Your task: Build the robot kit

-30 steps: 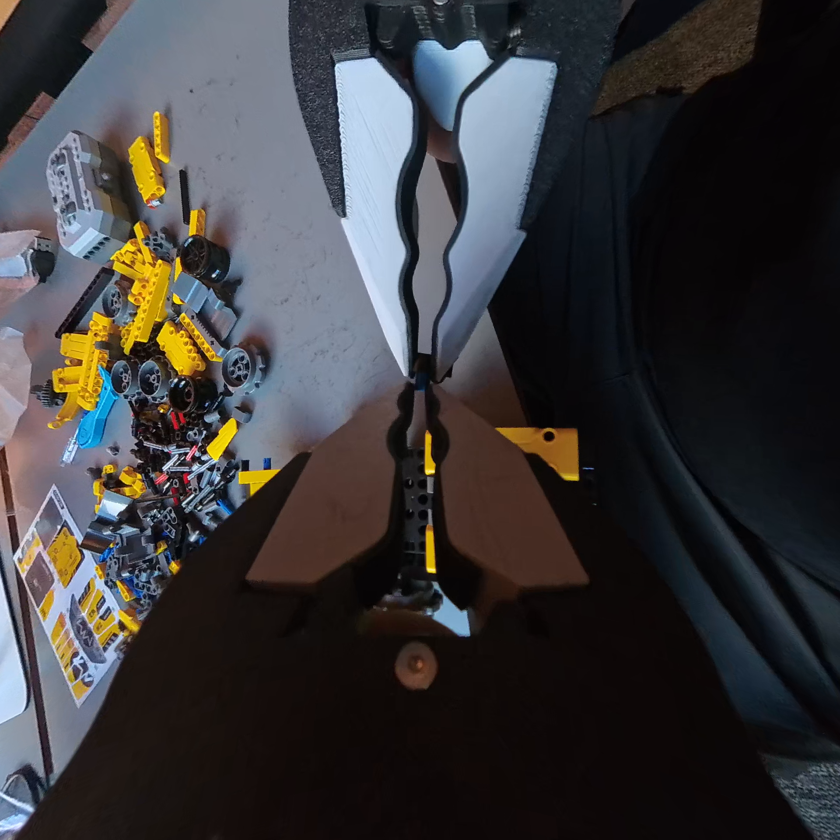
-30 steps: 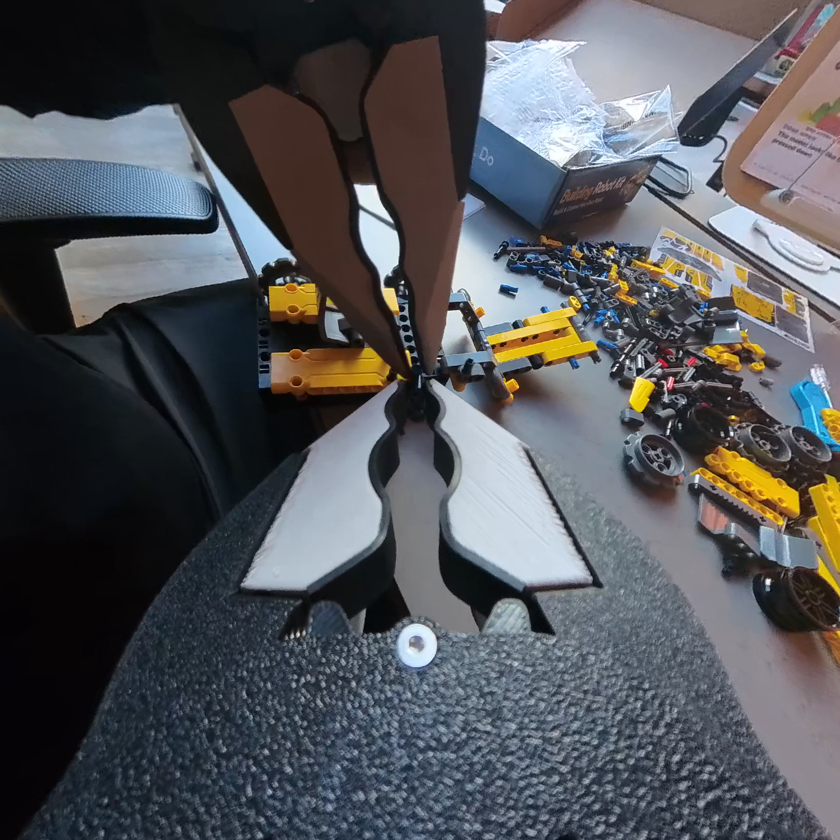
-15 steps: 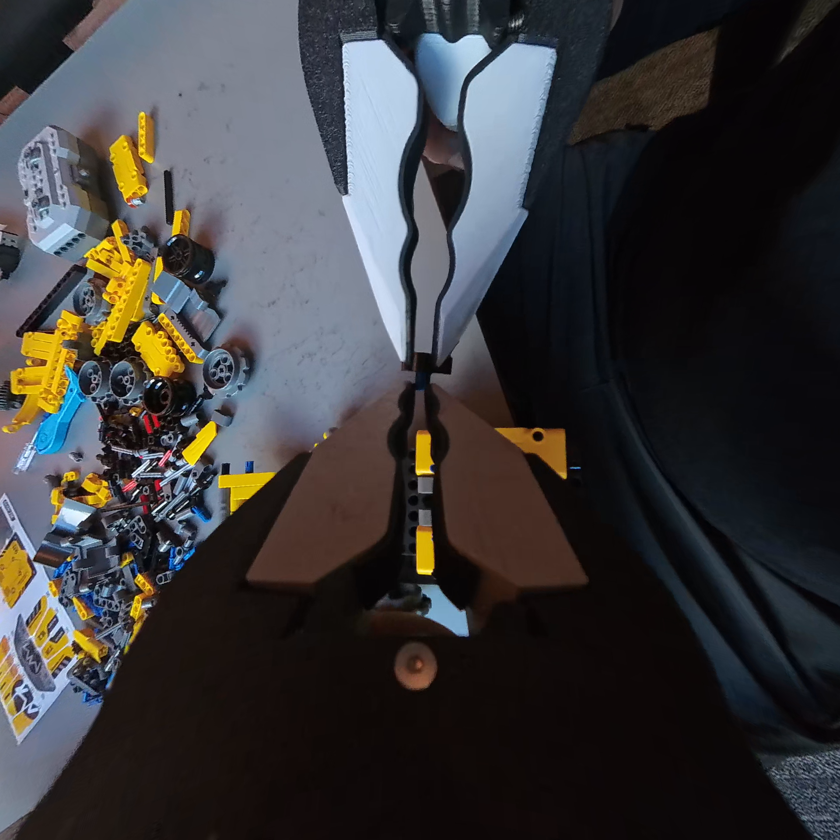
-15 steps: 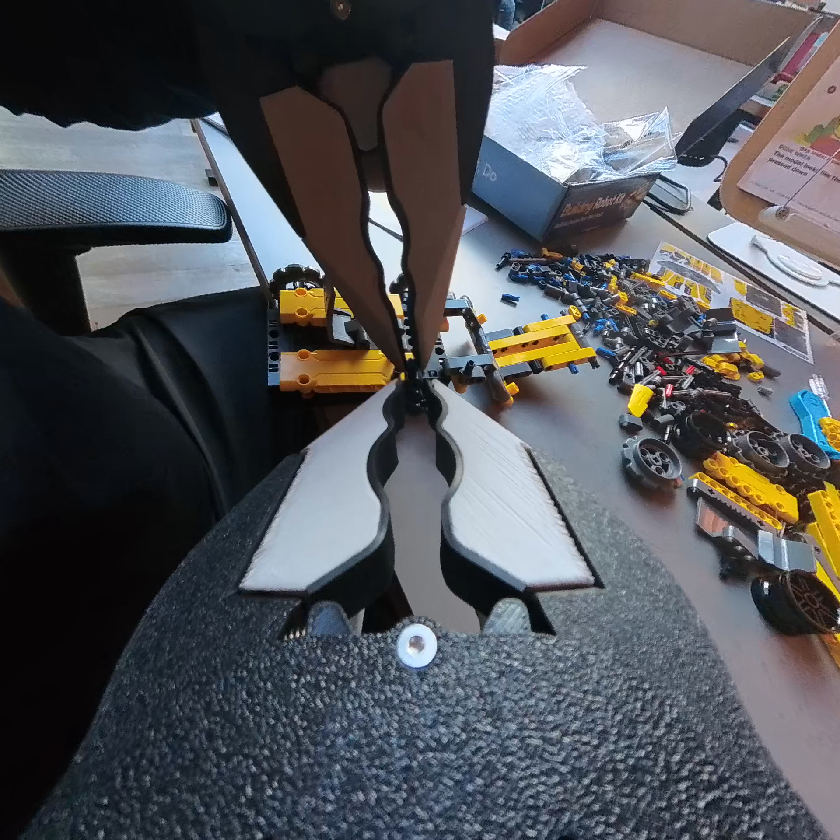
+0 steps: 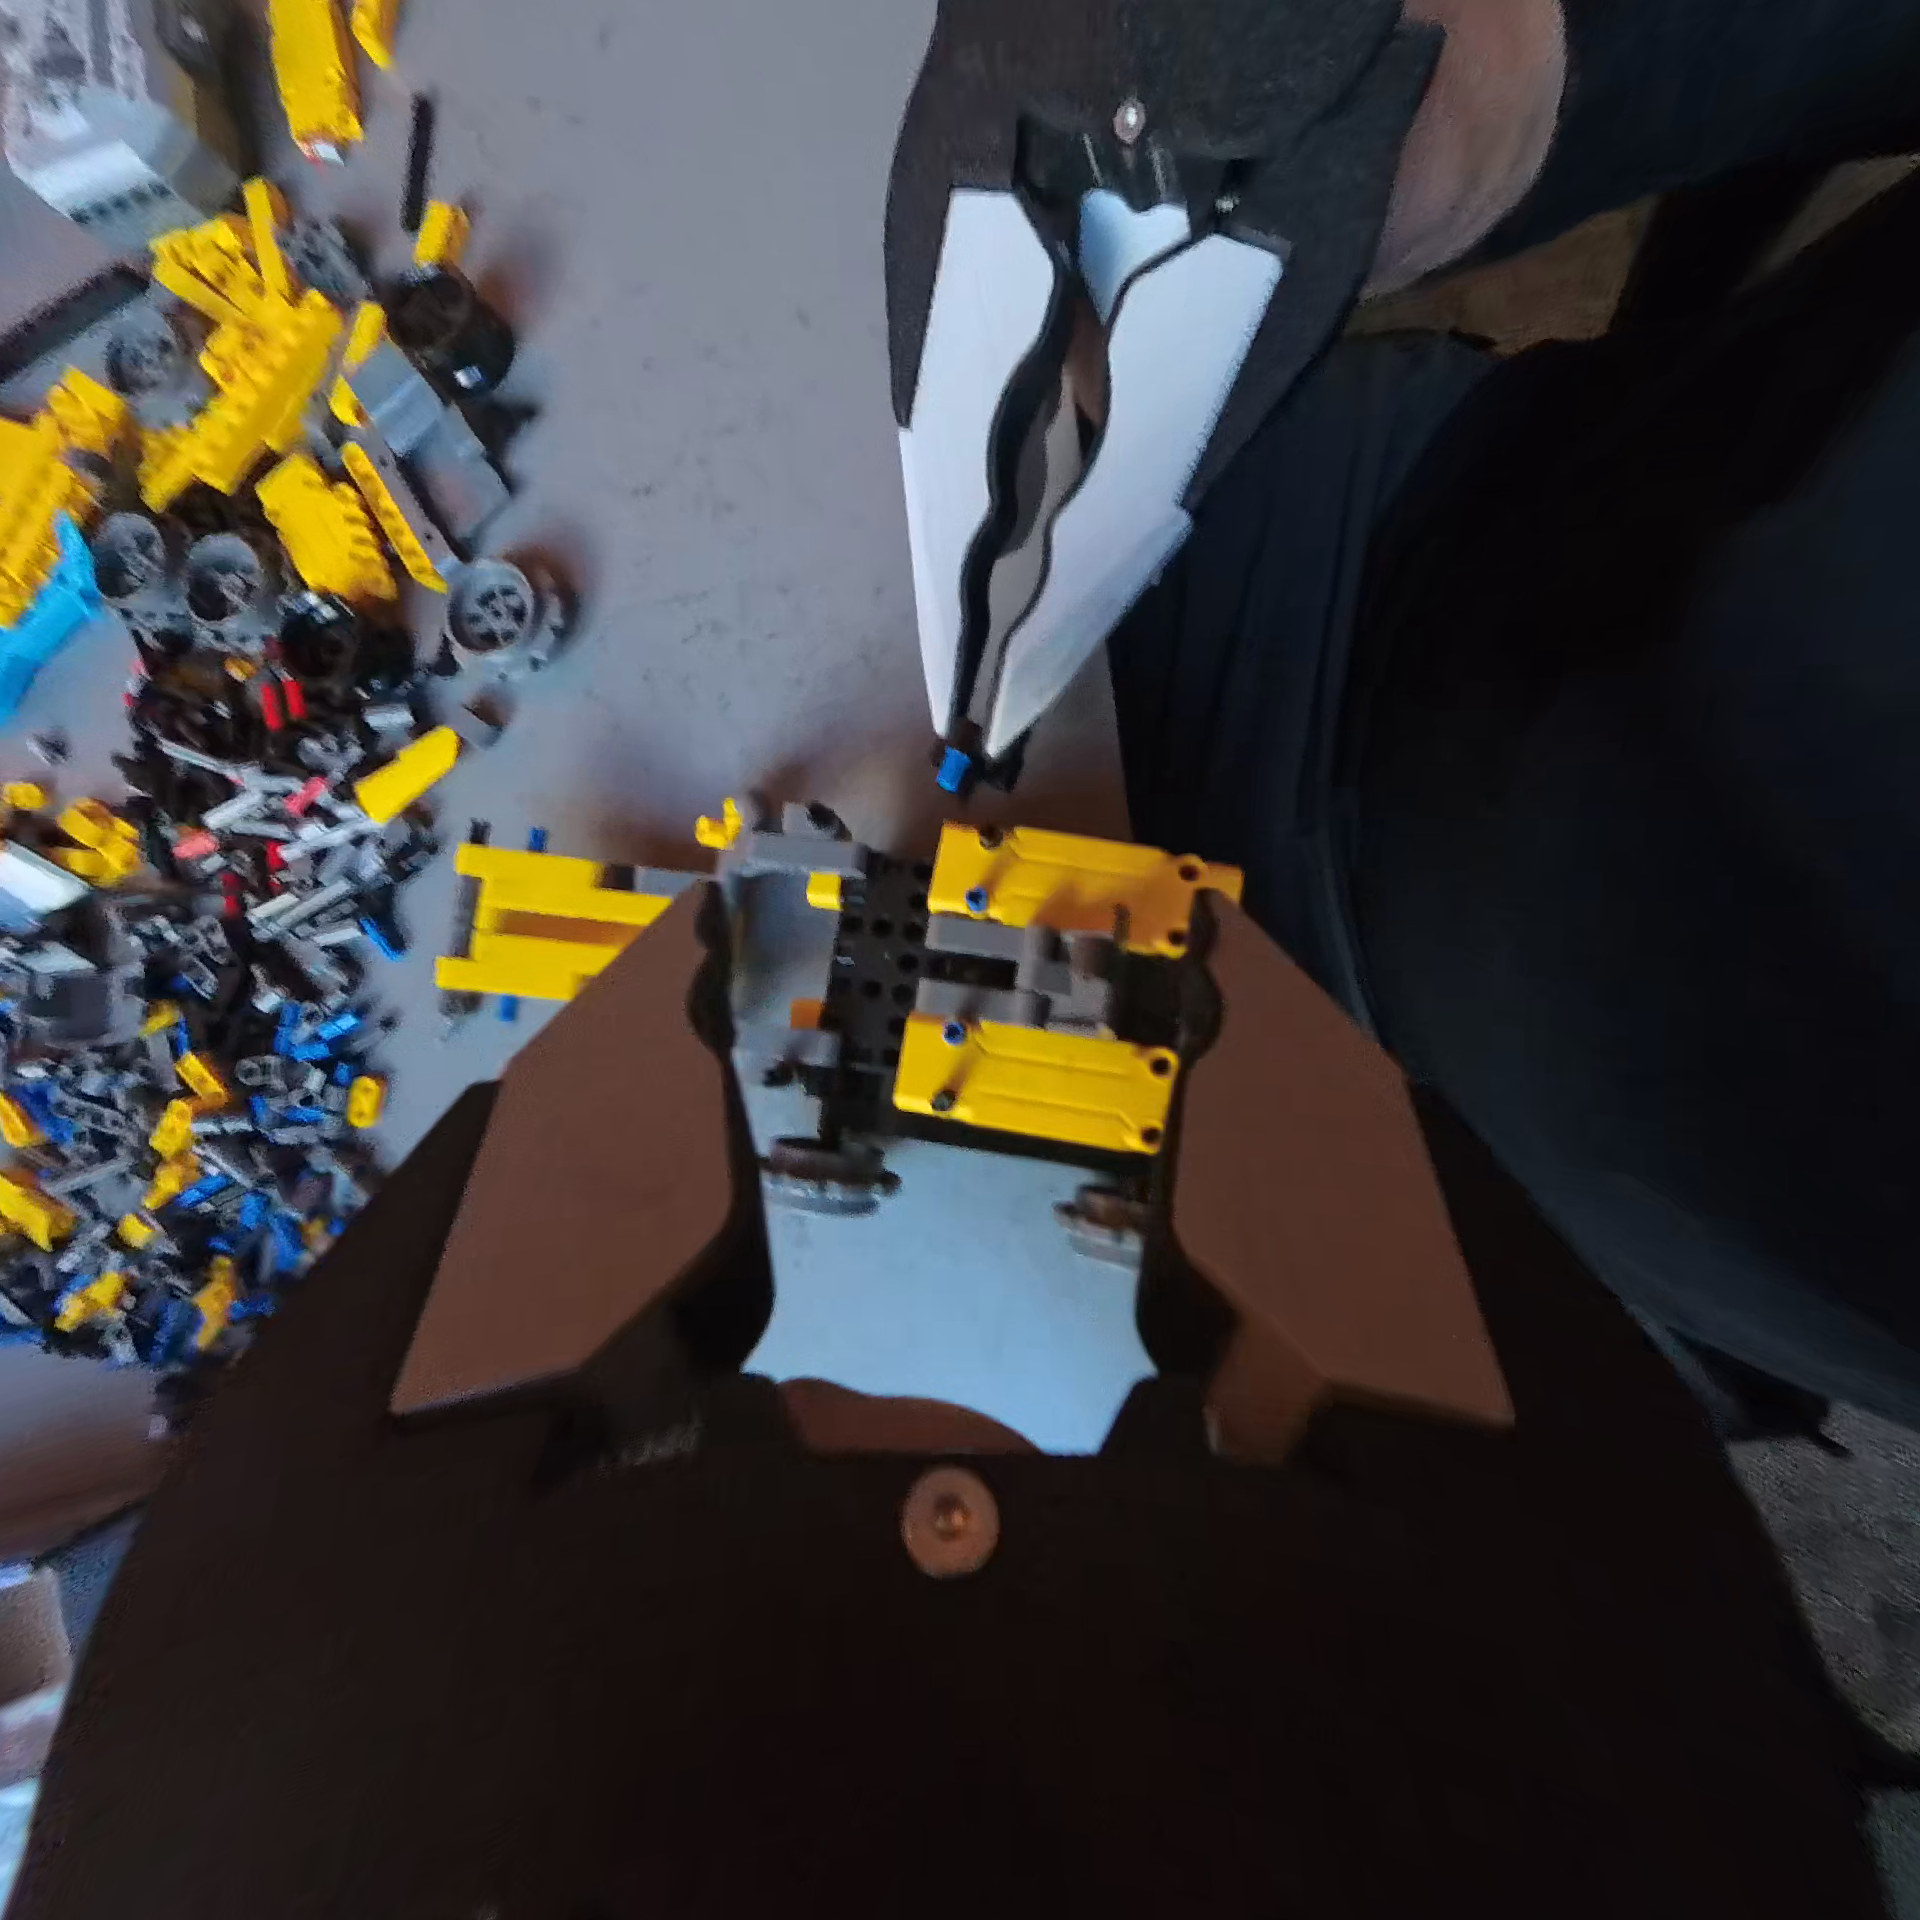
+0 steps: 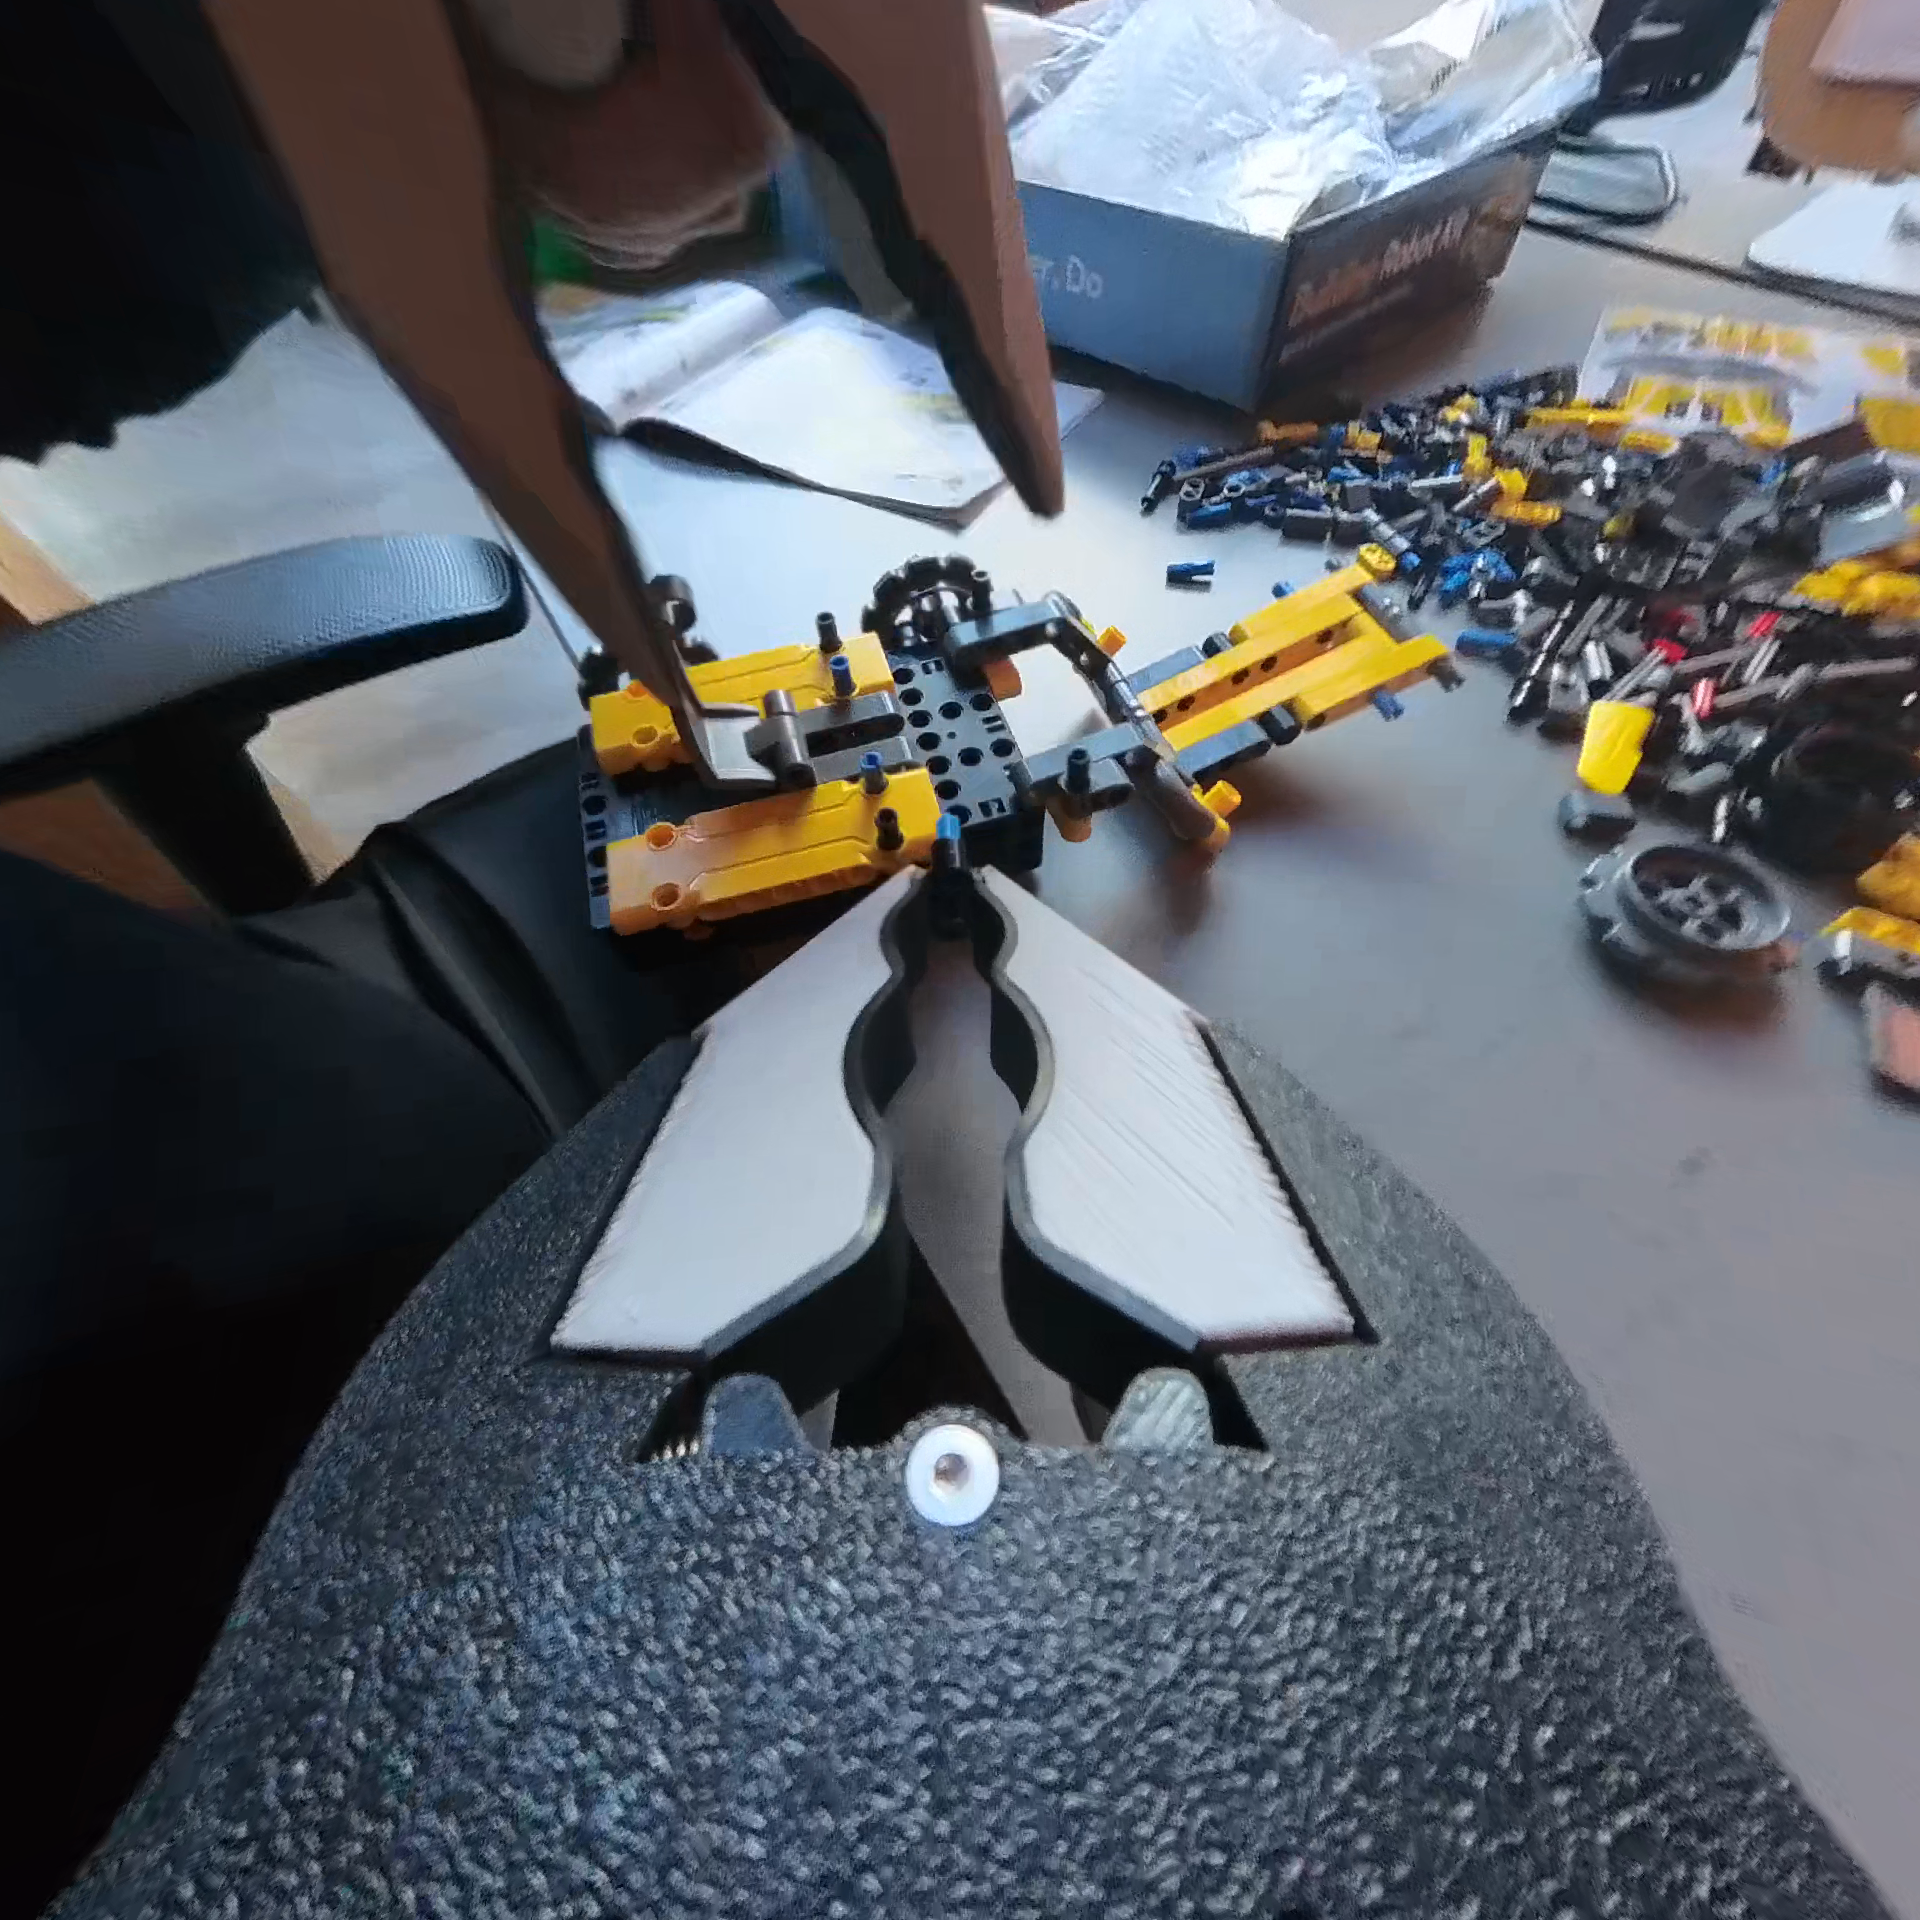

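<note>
Grey desk (image 6: 1403, 1091) carries everything, and the half-built yellow-and-black model (image 6: 935, 738) at its near edge is my landmark. Loose parts (image 6: 1714, 623) lie heaped well off to one side. My left gripper (image 5: 951, 966) stands spread wide over the model; my right gripper (image 6: 948, 894) pinches a small blue-tipped pin (image 6: 947, 831) just beside the black frame. I judge that the pin should stay square to its hole.

Office desk (image 6: 1455, 1143): swivel-chair armrest (image 6: 260, 623), open booklet (image 6: 831, 416), toy-brick clutter (image 6: 1662, 623).
</note>
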A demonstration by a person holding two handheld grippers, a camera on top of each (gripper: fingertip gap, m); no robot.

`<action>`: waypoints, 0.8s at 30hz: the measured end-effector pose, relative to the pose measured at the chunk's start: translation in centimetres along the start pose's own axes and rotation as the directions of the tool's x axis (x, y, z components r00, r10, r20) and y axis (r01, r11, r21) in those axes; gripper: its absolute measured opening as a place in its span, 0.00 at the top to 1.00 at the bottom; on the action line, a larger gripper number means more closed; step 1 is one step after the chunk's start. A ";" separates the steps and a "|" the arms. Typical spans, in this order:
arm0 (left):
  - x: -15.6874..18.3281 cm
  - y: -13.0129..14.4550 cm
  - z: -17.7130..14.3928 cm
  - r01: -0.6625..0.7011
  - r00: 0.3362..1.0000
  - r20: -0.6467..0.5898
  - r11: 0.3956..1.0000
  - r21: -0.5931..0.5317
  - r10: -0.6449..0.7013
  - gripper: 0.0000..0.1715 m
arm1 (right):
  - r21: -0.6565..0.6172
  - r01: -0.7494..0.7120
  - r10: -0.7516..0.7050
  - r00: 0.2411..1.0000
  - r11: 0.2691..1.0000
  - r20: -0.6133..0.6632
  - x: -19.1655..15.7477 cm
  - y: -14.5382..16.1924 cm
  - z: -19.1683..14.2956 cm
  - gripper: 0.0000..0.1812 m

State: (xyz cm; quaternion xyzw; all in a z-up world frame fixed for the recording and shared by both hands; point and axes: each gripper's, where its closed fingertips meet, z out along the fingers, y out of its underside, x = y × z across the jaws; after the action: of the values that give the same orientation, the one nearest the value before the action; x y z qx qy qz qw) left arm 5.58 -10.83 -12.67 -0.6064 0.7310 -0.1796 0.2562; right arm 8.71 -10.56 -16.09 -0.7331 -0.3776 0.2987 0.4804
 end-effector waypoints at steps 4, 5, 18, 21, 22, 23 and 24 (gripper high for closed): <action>1.6 4.0 1.7 -0.034 0.999 -0.024 0.988 -0.151 0.030 0.43 | 0.017 0.094 -0.093 0.995 0.995 -0.035 0.3 0.6 0.6 0.96; 1.7 4.8 2.2 -0.049 0.999 -0.016 0.982 -0.182 0.047 0.41 | 0.008 0.106 -0.106 0.994 0.994 -0.040 0.3 0.7 0.7 0.96; 2.3 4.0 4.9 -0.019 0.995 -0.103 0.982 -0.188 -0.001 0.35 | -0.012 0.037 -0.038 0.993 0.999 -0.113 0.7 1.3 1.0 0.96; 2.3 5.5 5.7 -0.061 0.995 -0.094 0.962 -0.268 0.037 0.28 | 0.001 0.031 -0.030 0.993 1.000 -0.110 0.6 1.3 1.1 0.96; 2.3 6.0 5.9 -0.081 0.995 -0.087 0.954 -0.288 0.058 0.26 | -0.004 0.025 -0.025 0.995 1.000 -0.100 0.4 1.4 1.2 0.96; 2.1 6.3 6.0 -0.102 0.994 -0.076 0.946 -0.307 0.082 0.23 | -0.005 0.022 -0.023 0.995 1.000 -0.095 0.3 1.4 1.3 0.96; 2.1 6.5 6.3 -0.120 0.992 -0.066 0.940 -0.319 0.105 0.23 | -0.004 0.024 -0.024 0.995 1.000 -0.095 0.2 1.4 1.4 0.96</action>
State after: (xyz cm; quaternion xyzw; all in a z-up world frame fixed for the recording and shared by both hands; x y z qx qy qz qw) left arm 3.83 -11.24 -21.80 -0.5929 0.7898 -0.0574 0.1461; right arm 8.09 -10.07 -17.88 -0.7424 -0.3636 0.2574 0.5003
